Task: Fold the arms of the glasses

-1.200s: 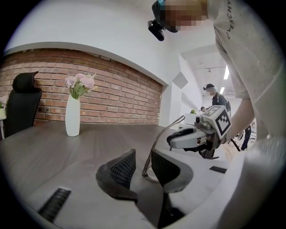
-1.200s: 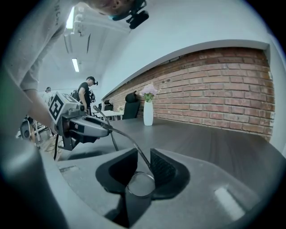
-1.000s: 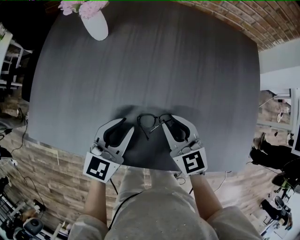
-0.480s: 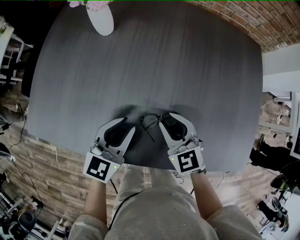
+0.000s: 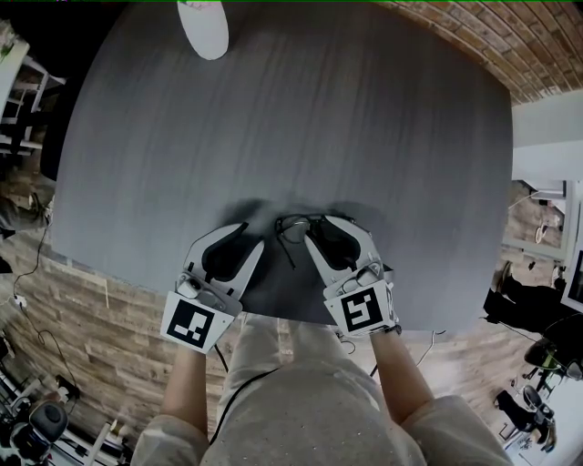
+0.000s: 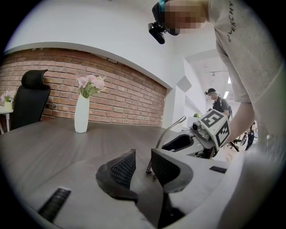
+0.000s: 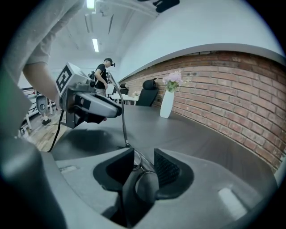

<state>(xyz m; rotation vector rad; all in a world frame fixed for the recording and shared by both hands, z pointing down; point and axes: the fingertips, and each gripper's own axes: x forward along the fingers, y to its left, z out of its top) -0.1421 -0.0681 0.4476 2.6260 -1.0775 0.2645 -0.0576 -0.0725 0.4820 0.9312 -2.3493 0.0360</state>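
**Head view.** The glasses [image 5: 296, 229] are seen lying on the table [image 5: 364, 136] near its front edge, between the two tools. A vase [image 5: 204, 27] is set well apart at the far side, so the working area is left free. The left gripper [image 5: 252, 238] is held just beside the glasses on their left. The right gripper [image 5: 323, 229] is laid over their right end. The placement suggests that one tool is meant to steady the frame while the other works an arm.

**Left gripper view.** The jaws are seen a moderate gap apart, and nothing is pressed between the pads. One arm [image 6: 167, 134] is seen standing up at a slant just beyond the gap, its lower end close to the jaw tips. It is not yet folded. The tool appears to be kept low and nearly level so that this arm can be caught or pushed over.

**Right gripper view.** The jaws are opening. The wire rim of the glasses is seen lying between them, and the pads are not seen pressing on it. The release is judged to be made so that the frame is left resting on the table. The upright arm is seen beyond the jaws, so the folding is judged unfinished.
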